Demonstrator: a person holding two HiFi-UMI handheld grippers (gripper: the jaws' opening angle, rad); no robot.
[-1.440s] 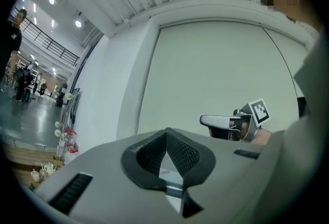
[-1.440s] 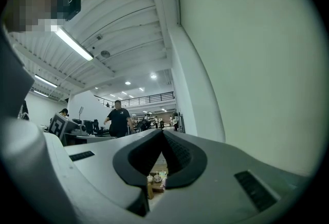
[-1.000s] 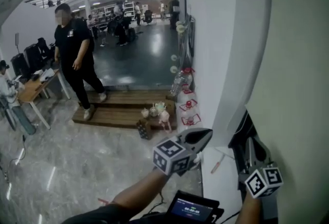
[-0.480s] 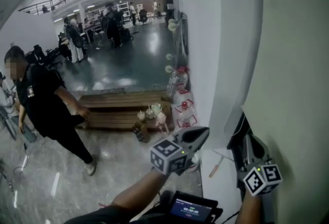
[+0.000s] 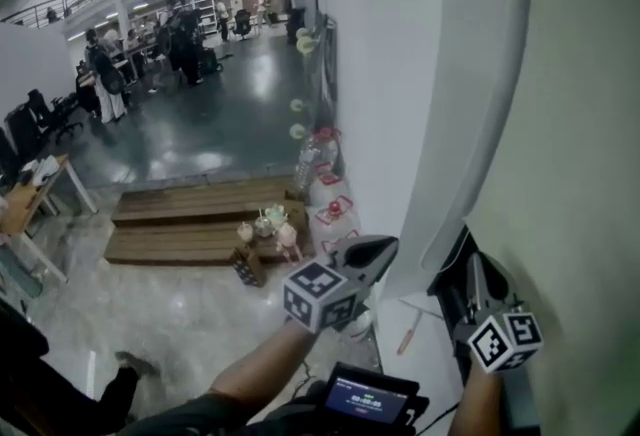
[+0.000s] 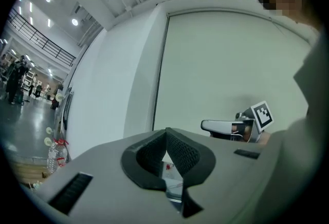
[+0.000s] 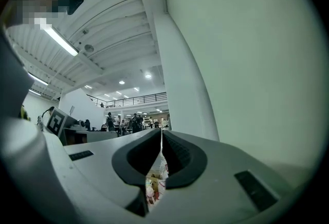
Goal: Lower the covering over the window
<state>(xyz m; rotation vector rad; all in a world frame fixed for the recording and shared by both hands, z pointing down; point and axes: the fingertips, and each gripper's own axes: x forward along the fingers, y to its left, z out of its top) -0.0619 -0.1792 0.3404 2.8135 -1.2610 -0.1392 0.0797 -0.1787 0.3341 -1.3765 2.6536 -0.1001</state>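
Hanging at the right, the pale blind (image 5: 580, 124) is covering the window down to a dark gap. The right gripper (image 5: 474, 272) is pointing into that gap, its empty jaws just opening to a narrow slit. The left gripper (image 5: 385, 250) is hovering near the wall (image 5: 380, 74), jaws together, gripping nothing.

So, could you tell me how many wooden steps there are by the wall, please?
2: the upper step borders the dark floor; the lower step lies in front, on the pale floor. Some clutter hides part of their right ends.
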